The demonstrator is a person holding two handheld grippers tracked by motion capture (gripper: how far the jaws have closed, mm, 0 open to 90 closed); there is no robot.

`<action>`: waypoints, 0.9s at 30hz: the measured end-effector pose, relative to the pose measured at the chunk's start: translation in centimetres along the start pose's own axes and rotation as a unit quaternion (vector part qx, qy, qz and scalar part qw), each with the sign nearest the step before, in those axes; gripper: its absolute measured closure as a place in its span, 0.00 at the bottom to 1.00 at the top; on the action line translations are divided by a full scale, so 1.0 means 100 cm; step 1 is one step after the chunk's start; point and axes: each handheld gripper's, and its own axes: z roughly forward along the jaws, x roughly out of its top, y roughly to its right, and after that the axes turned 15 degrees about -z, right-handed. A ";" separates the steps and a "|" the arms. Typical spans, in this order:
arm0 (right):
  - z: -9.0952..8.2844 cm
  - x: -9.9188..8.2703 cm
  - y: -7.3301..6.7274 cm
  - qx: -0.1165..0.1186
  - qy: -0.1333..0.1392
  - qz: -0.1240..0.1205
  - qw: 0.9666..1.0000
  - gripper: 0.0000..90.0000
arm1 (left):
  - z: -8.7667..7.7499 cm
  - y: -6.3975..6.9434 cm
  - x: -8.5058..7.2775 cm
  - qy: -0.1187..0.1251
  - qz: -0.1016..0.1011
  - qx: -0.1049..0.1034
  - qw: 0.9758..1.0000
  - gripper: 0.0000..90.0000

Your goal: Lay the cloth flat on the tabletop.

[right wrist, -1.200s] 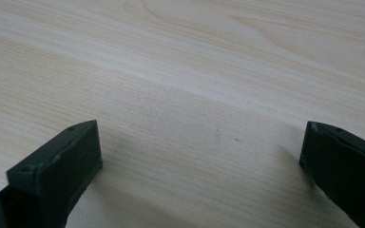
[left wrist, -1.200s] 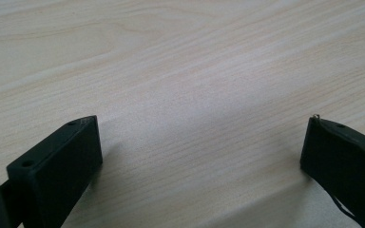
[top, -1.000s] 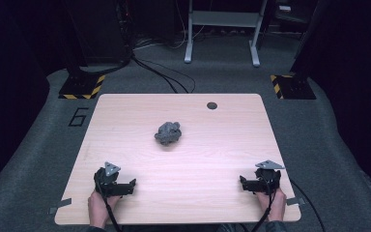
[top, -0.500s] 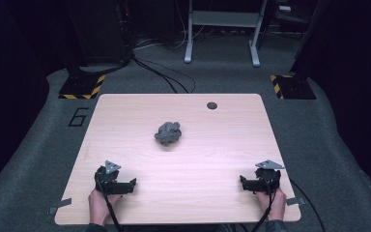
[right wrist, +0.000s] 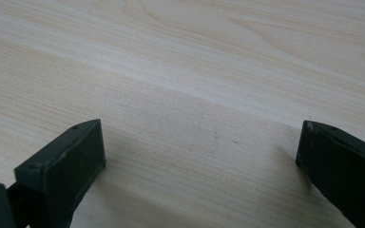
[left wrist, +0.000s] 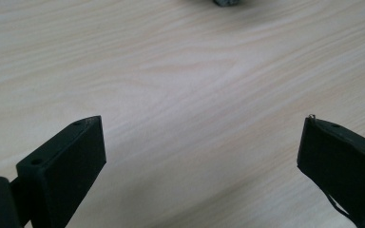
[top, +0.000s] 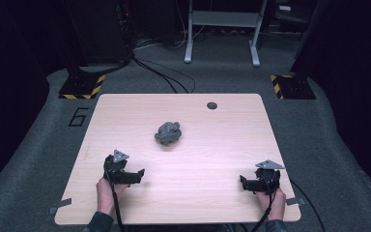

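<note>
hand-held gripper on the left [top: 137,174] sits low on the near-left part of the bench [top: 222,145], jaws wide apart with nothing between them; the left gripper view shows bare wood grain between the two black jaws [left wrist: 199,137]. left hand [top: 105,191] wraps the handle from the near edge, cable trailing back toward the person. its nose angles in toward the middle, so it looks like the one lined up to go for the object.

hand-held gripper on the right [top: 244,182] is parked at the near-right corner area, also spread open and empty, bare bench between its jaws in the right gripper view [right wrist: 199,142]. right hand [top: 273,200] holds it close to the edge. both tools are well apart from each other and from the object, a ready pose more than a grasp.

farther in, the crumpled grey lump [top: 168,133] lies alone near the bench centre, slightly left of middle, touching nothing else; a sliver of it shows at the top edge of the left gripper view [left wrist: 228,2]. cannot tell whether it is cloth, foil or paper. judged: the left tool has the shorter, straighter path to it, with jaws already wide enough to come in around it.

beyond that, a small dark round spot [top: 212,105] sits near the far edge. past the bench, grey floor, cables, hazard-striped bases [top: 83,87] and a metal frame [top: 222,29].
</note>
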 end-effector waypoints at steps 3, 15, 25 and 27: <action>0.000 0.000 0.000 0.000 0.000 0.000 1.000 0.02 | 0.005 0.004 0.009 0.002 0.005 -0.003 1.000 0.02; 0.000 0.000 0.000 0.001 0.000 -0.001 1.000 0.02 | 0.025 0.023 0.044 -0.006 0.030 -0.023 0.999 0.03; 0.000 0.000 0.000 0.000 0.001 0.000 1.000 0.03 | 0.045 0.034 0.066 -0.012 0.044 -0.034 0.998 0.04; 0.000 0.000 0.000 0.001 0.001 0.000 1.000 0.03 | 0.048 0.036 0.070 -0.011 0.038 -0.036 0.999 0.04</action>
